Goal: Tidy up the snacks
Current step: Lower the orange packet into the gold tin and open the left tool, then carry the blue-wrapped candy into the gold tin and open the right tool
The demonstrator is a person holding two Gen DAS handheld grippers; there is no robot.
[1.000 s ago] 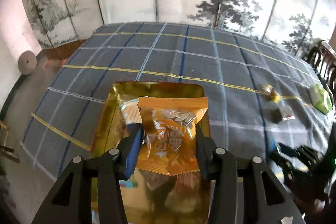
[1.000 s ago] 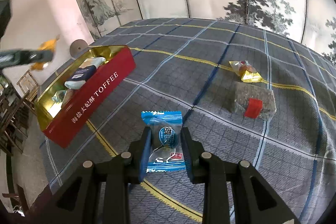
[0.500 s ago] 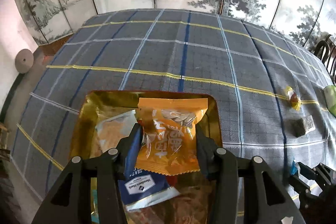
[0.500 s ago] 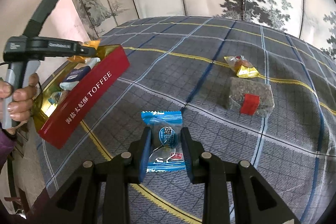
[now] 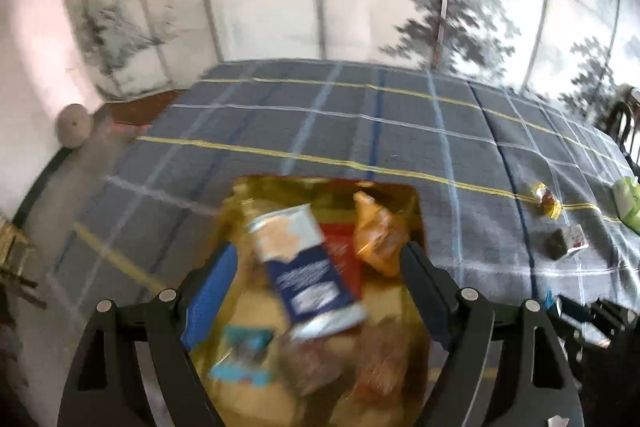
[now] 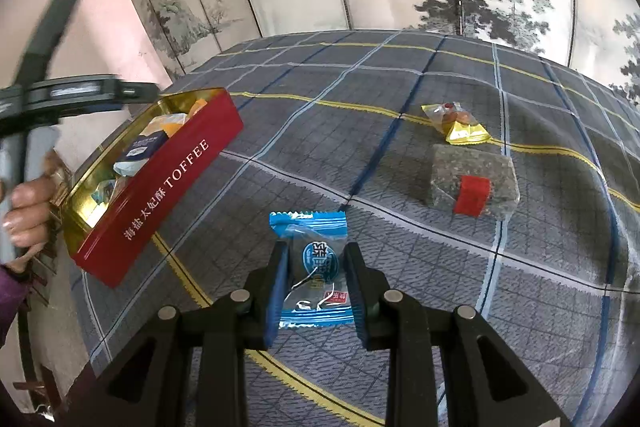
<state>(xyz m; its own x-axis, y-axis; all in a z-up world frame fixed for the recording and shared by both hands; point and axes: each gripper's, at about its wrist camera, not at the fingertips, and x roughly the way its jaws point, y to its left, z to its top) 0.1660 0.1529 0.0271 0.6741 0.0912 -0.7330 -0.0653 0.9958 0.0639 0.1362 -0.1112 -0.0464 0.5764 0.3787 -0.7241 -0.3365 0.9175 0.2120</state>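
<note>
The left gripper [image 5: 316, 267] jaws have just been opening, empty, over the tin [image 6: 168, 183]. The right gripper [image 6: 316, 291] jaws are clamping the blue packet [image 6: 314, 267], its long axis pointing away.

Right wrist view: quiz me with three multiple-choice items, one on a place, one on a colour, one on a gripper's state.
1. Where is the red toffee tin?
A. left of the blue packet
B. beyond the grey block
C. under the right gripper

2. What colour is the label on the grey block?
A. green
B. red
C. white

3. The right gripper is:
A. open over bare cloth
B. shut on the blue packet
C. shut on the yellow packet

Key: 1 A, the tin lies at the table's left edge; 2 B, a red square shows; 3 B, both pads press the packet's sides.
</note>
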